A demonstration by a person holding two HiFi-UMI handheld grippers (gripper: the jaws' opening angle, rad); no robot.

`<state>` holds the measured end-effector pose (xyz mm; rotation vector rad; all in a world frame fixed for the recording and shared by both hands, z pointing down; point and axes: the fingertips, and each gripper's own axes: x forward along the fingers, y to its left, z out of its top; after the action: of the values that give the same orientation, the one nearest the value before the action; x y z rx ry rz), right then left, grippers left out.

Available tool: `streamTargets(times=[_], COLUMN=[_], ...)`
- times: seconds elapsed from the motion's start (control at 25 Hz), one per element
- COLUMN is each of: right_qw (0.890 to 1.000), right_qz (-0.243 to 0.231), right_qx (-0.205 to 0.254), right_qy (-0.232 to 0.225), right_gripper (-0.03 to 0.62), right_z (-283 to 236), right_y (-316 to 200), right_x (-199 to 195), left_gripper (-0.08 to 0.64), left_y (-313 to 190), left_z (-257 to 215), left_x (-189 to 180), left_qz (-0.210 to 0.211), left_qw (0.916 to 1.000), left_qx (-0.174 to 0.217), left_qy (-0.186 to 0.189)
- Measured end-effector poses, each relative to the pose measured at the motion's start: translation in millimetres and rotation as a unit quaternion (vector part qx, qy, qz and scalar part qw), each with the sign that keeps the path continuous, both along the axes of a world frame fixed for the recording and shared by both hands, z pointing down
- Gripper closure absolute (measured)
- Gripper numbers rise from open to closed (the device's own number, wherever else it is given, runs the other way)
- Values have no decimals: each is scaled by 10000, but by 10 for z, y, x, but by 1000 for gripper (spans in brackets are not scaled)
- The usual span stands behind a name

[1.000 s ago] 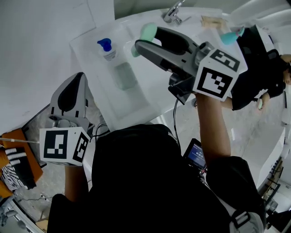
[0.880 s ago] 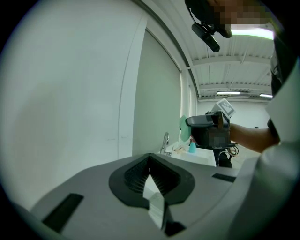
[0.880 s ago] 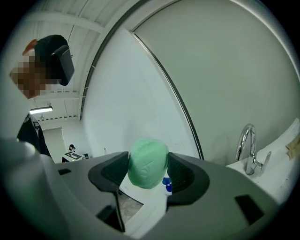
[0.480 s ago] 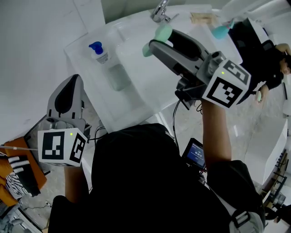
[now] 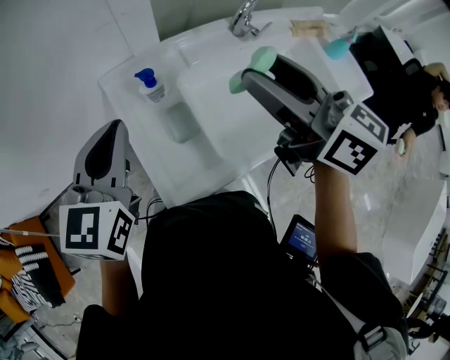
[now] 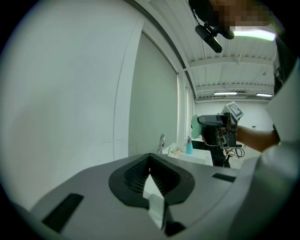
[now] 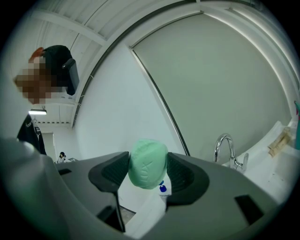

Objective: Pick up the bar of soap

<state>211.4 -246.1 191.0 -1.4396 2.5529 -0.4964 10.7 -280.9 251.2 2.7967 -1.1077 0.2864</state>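
A pale green bar of soap (image 7: 148, 164) sits clamped between the two dark pads of my right gripper (image 7: 148, 172). In the head view the soap (image 5: 263, 58) shows at the tip of the right gripper (image 5: 252, 70), held in the air over the white sink basin (image 5: 211, 112). From the left gripper view the soap (image 6: 194, 126) appears far off, beside the faucet. My left gripper (image 5: 117, 128) hangs low at the left, off the sink's corner, with its jaws together and nothing in them.
A chrome faucet (image 5: 244, 21) stands at the sink's back. A dispenser with a blue pump (image 5: 149, 83) and a clear dish (image 5: 181, 123) sit on the sink's left ledge, a teal bottle (image 5: 337, 46) at the back right. A person in black (image 5: 397, 77) stands at the right.
My right gripper has carried the soap rightward and back from the faucet, over the basin. The left gripper has barely moved.
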Motion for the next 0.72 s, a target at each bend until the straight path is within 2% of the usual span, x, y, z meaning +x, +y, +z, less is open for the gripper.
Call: streamTargets(times=[0.72], right_qw=[10000], right_qz=[-66], right_qx=[30], right_qy=[32], right_gripper=[325], right_z=[16], right_y=[-12], right_x=[17], left_gripper=[552], left_y=[47], left_z=[-27], left_x=[-29], left_qz=[-63], left_qw=[9999], left_qx=[86], left_qy=[-27])
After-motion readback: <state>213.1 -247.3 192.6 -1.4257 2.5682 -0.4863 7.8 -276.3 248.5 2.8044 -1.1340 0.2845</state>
